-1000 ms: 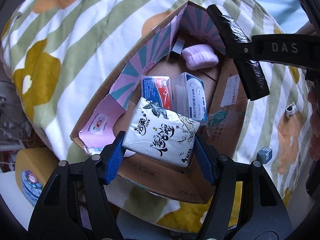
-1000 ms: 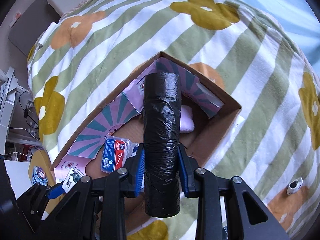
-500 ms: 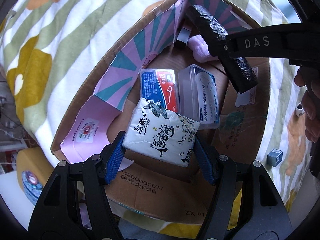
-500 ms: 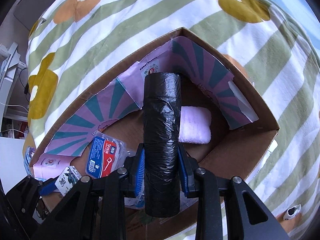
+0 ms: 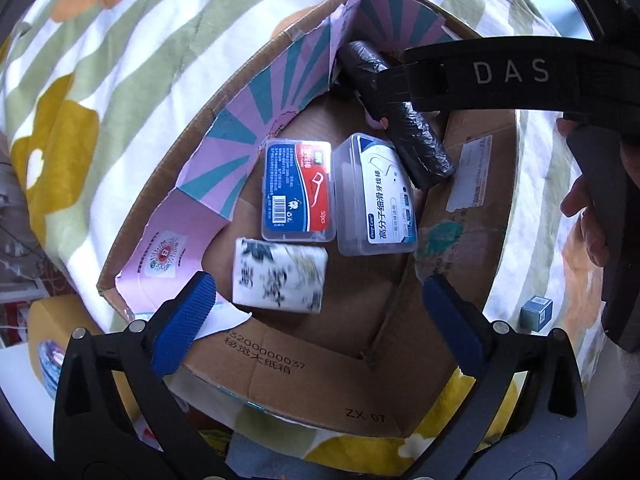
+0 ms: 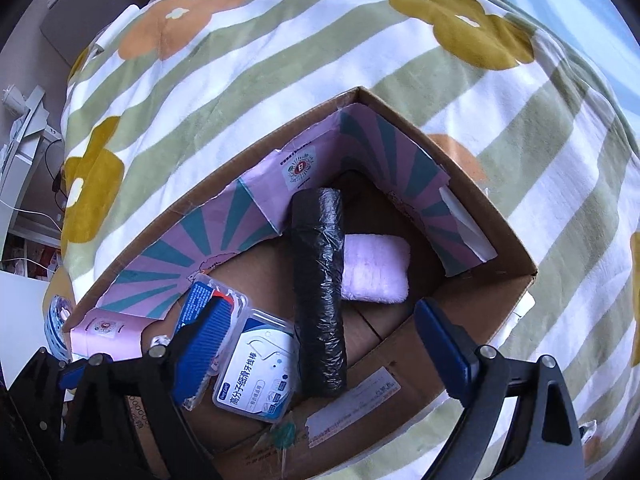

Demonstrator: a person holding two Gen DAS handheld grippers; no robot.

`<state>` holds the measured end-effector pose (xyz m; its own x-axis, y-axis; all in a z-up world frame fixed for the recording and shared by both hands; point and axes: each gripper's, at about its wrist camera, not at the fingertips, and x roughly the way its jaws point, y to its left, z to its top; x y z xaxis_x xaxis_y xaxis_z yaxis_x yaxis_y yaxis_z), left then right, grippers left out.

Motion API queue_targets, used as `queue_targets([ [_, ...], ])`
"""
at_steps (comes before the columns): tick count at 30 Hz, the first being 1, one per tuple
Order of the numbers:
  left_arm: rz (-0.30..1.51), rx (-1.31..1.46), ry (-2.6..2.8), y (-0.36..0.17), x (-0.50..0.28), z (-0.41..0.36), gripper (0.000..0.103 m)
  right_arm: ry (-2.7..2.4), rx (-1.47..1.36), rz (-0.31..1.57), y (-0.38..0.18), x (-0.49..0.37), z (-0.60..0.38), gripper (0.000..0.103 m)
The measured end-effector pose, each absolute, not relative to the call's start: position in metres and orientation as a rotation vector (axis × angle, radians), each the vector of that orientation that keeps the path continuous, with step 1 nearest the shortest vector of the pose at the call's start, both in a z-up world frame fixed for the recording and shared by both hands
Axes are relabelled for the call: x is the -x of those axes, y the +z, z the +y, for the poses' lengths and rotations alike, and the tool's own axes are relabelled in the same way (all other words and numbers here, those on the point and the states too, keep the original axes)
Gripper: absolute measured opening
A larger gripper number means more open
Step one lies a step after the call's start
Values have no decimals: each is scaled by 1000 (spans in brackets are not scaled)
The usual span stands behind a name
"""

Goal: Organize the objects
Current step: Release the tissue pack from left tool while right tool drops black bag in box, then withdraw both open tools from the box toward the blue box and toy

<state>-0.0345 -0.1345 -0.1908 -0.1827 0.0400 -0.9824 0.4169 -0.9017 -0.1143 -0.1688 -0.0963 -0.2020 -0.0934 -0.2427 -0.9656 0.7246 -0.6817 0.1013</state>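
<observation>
A cardboard box [image 5: 312, 392] [image 6: 500, 240] lies on the bed. My left gripper [image 5: 320, 312] is open above its near end; the white tissue pack [image 5: 279, 275] lies loose in the box, blurred, between the fingers. Beyond it sit a red-and-blue floss case [image 5: 298, 190] [image 6: 200, 292] and a white floss case [image 5: 378, 196] [image 6: 258, 368]. My right gripper [image 6: 324, 332] is open over the box; the black bag roll [image 6: 319, 296] [image 5: 404, 128] lies free between its fingers, beside a pink pad [image 6: 376, 268].
The box stands on a striped flower-print blanket [image 6: 280, 64]. A small grey cube [image 5: 536, 316] and a small white object [image 6: 588, 426] lie on the blanket right of the box. A desk with cables [image 6: 24, 184] is off the bed's left side.
Both grippers have opened. The tissue pack has dropped from the left gripper into the box. The black roll has left the right gripper's hold and lies in the box.
</observation>
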Motion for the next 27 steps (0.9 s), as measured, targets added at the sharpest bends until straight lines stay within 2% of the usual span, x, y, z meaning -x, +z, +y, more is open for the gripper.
queue_targets([
  [7,526,-1801,-2204,-182,32,-134,103,-1853,-1511,529,-190,160,-91,92],
  [14,482,-1789,-2270,-152,31,-127,103,-1905,-1515,494,-156,150,-72,92],
  [27,346,-1777,-2467,-78,34,-106,103,-2151,-1561,243,-74,129,14,93],
])
